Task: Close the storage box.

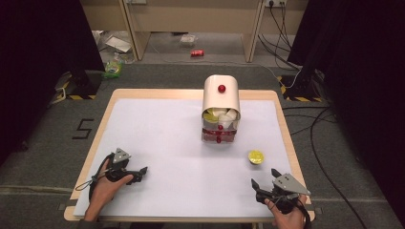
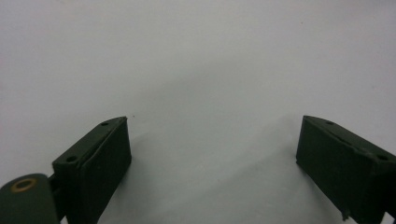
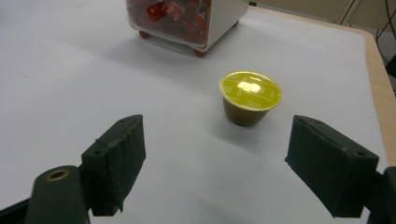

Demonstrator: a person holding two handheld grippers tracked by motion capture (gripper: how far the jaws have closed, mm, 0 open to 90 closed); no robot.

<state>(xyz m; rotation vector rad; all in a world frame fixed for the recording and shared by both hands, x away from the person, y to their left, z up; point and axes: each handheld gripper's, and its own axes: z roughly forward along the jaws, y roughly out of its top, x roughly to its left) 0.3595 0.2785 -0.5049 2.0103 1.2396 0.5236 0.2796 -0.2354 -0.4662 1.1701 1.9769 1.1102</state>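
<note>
Dark curtains on both sides; grey carpet floor, cables at right, a red can (image 1: 197, 53) on the floor beyond the table. Wooden table (image 1: 157, 94) covered by a white mat (image 1: 157, 138).

Dispenser (image 1: 221, 109) stands at the far middle of the mat: cream curved top with a red knob, clear drawers below holding pale and red capsules. In the right gripper view its lower drawer shows full of red capsules, on small red feet.

Capsule (image 1: 256, 156), gold-lidded with a brown body, sits upright on the mat, in front of the dispenser and to its right, well apart from it. In the right gripper view the capsule (image 3: 250, 97) lies ahead of the jaws, about centred between them, not touched.

Right gripper (image 1: 266, 179) at the near right corner, held in a hand, pointing toward the capsule. Jaws spread wide, nothing in them.

Left gripper (image 1: 139, 172) at the near left, held low over the mat, pointing right. Its own view: jaws wide apart, bare mat between them, nothing held.
</note>
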